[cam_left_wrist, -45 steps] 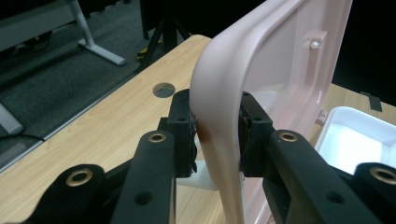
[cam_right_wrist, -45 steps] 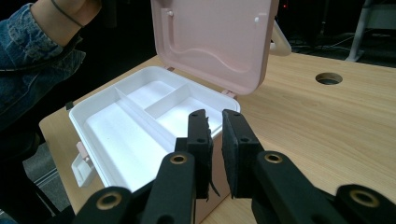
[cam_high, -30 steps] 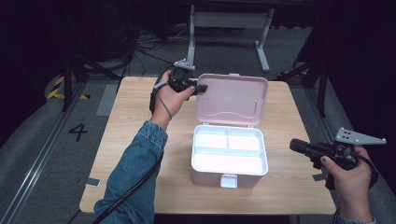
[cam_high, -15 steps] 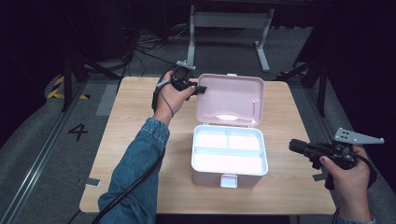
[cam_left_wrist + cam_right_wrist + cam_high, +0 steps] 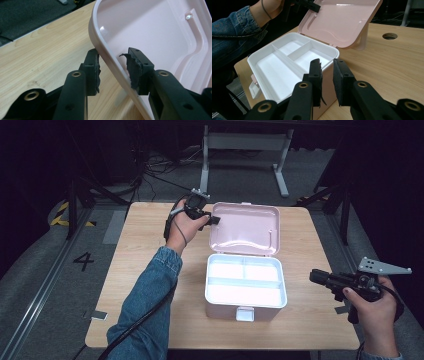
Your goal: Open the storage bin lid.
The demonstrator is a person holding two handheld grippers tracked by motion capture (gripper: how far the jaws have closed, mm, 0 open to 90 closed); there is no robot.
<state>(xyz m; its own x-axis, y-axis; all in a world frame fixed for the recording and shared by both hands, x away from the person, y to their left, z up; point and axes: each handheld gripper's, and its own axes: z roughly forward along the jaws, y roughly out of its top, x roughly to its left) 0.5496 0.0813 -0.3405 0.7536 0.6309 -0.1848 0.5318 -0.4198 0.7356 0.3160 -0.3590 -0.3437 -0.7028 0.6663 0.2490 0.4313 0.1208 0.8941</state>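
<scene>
Both claws gape: left claw [image 5: 112,71] just opening around pink lid [image 5: 155,37] edge, right claw [image 5: 327,75] empty

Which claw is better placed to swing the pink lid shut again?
Left. The left claw already straddles the open pink lid's edge, jaws just opened off it. The right claw hangs beside the box, jaws slightly apart, holding nothing.
</scene>
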